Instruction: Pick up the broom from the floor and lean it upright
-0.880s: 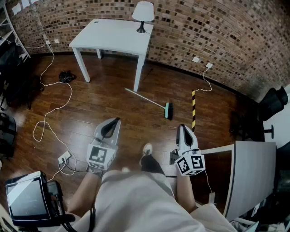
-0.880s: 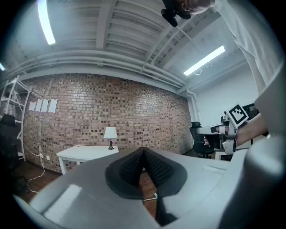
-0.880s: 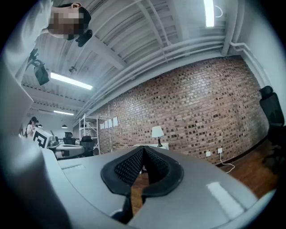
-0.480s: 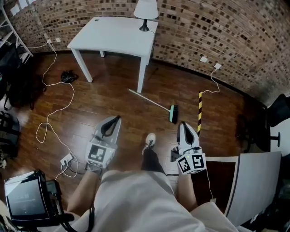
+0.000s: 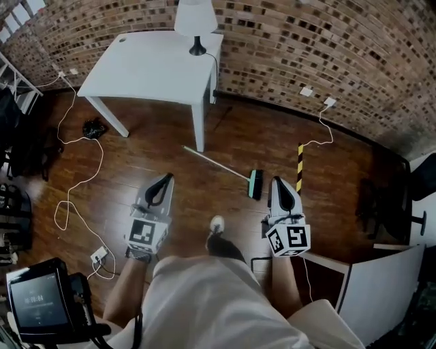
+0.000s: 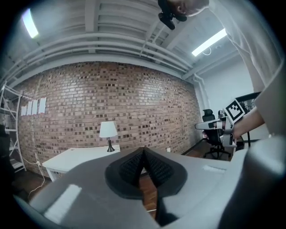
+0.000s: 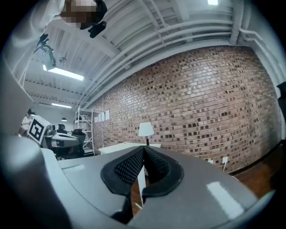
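The broom [image 5: 225, 169] lies flat on the wooden floor in the head view, its pale handle running up-left toward the table leg and its teal head [image 5: 254, 184] at the lower right. My right gripper [image 5: 278, 184] is held level just right of the broom head, apart from it and well above the floor, jaws shut with nothing between them [image 7: 143, 154]. My left gripper [image 5: 165, 180] is held level to the left of the broom, also shut and empty [image 6: 143, 154]. The broom is hidden behind the jaws in both gripper views.
A white table [image 5: 146, 68] with a white lamp [image 5: 195, 20] stands against the brick wall [image 5: 327, 48]. White cables [image 5: 75, 170] trail over the floor at left. A yellow-black striped strip [image 5: 299, 167] lies right of the broom. A shoe [image 5: 216, 225] shows between the grippers.
The person has stepped forward: the broom and table now lie closer to both grippers, and the broom head sits beside the right gripper's tip. Both grippers keep their level pose.
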